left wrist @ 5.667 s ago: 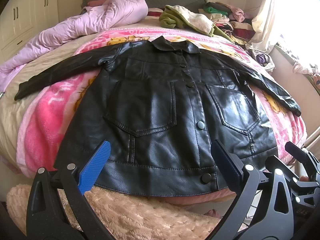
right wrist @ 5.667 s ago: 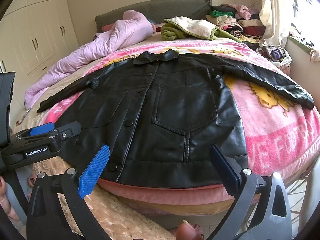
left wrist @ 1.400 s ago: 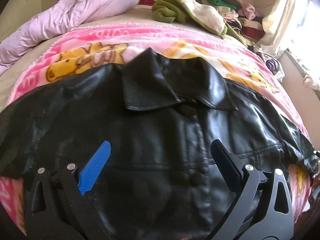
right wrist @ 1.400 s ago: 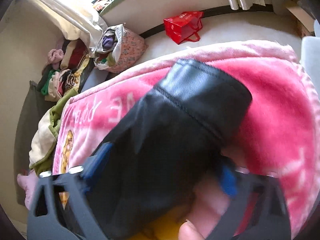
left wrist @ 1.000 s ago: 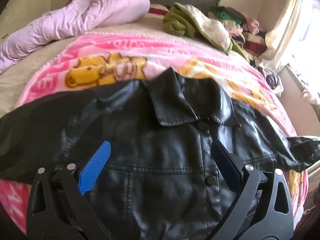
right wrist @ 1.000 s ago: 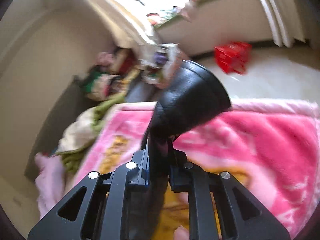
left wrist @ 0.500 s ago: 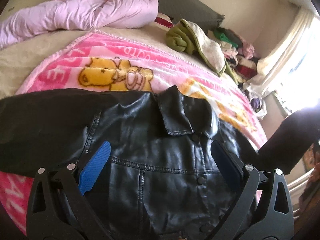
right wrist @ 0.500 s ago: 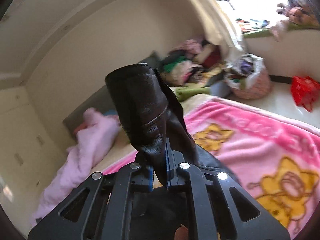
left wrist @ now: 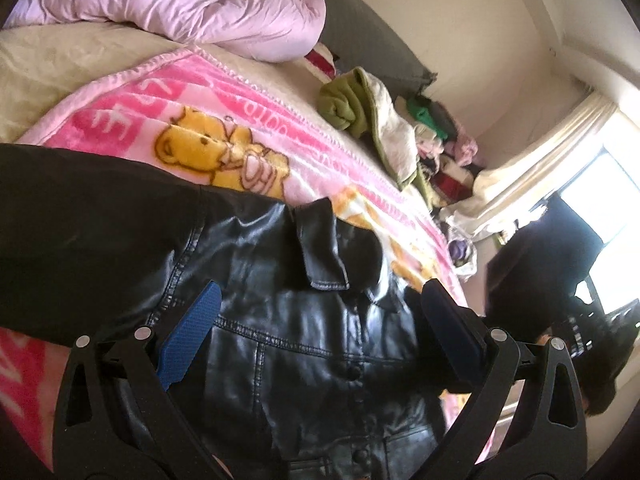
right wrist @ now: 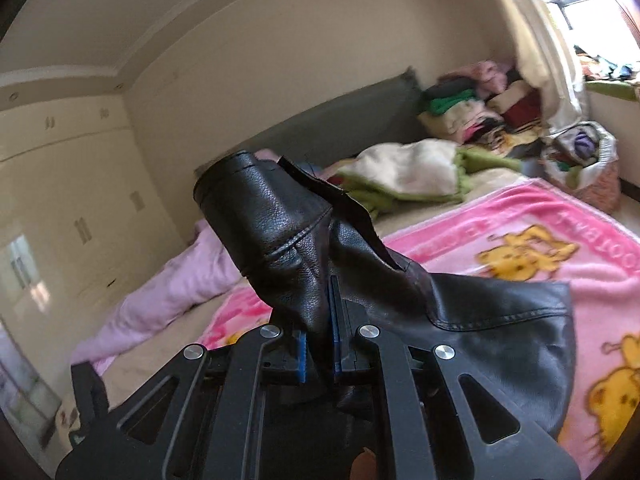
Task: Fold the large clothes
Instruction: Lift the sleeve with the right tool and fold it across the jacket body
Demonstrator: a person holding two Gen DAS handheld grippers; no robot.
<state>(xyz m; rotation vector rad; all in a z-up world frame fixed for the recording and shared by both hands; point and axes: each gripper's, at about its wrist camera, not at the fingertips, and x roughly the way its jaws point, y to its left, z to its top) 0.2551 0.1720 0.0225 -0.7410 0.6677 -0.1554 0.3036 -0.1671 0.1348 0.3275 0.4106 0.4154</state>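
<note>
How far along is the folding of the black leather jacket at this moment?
Early. Done: the black leather jacket lies buttoned, front up, on the pink blanket. In hand: the right tongs are shut on one sleeve cuff, raised off the bed. The left tongs hover open over the chest. Left: both sleeves and the body fold.

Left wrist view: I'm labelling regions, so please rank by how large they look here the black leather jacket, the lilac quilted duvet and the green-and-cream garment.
1. Black leather jacket, though nearness to the camera inflates it.
2. Lilac quilted duvet.
3. Green-and-cream garment.
</note>
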